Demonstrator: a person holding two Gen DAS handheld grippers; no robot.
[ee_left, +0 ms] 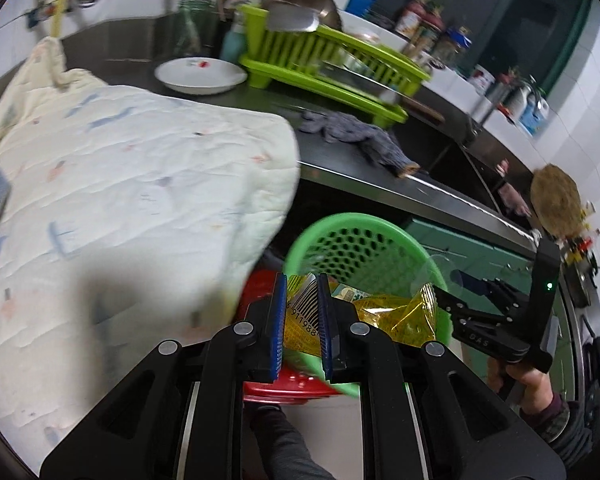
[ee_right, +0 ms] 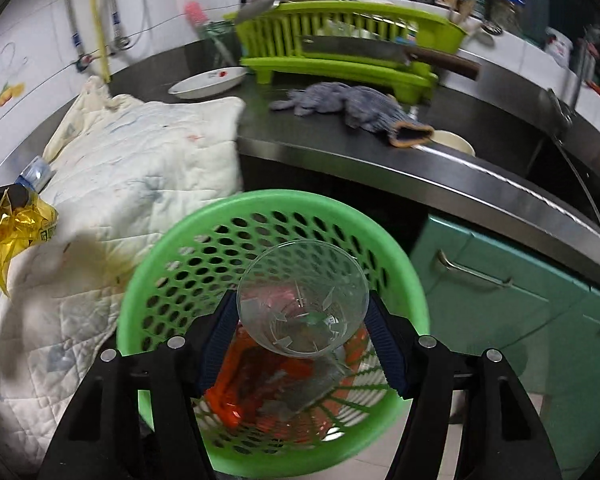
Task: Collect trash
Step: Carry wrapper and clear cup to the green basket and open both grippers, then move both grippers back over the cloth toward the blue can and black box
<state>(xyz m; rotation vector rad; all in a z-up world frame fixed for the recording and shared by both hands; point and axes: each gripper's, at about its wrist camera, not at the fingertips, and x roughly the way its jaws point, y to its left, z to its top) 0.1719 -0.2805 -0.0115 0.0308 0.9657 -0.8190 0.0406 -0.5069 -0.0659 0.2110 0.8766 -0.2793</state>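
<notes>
A green perforated basket (ee_right: 172, 248) stands on the floor by the counter, on a red base (ee_left: 292, 388); it also shows in the left wrist view (ee_left: 364, 240). My left gripper (ee_left: 302, 312) is shut on a yellow snack wrapper (ee_left: 384, 316) and holds it over the basket's rim; the wrapper also shows at the left edge of the right wrist view (ee_right: 12, 228). My right gripper (ee_right: 300, 320) is shut on a clear plastic cup (ee_right: 300, 300), held over the basket's mouth. Orange trash (ee_right: 240, 384) lies in the basket's bottom. The right gripper also shows in the left wrist view (ee_left: 444, 296).
A quilted white cloth (ee_left: 120, 200) covers the counter at left, with a blue bottle (ee_right: 36, 174) on it. On the steel counter (ee_right: 380, 160) are a grey glove (ee_right: 348, 106), a white plate (ee_right: 208, 82) and a green dish rack (ee_right: 340, 40) with a cleaver. Green cabinet doors (ee_right: 520, 312) stand at right.
</notes>
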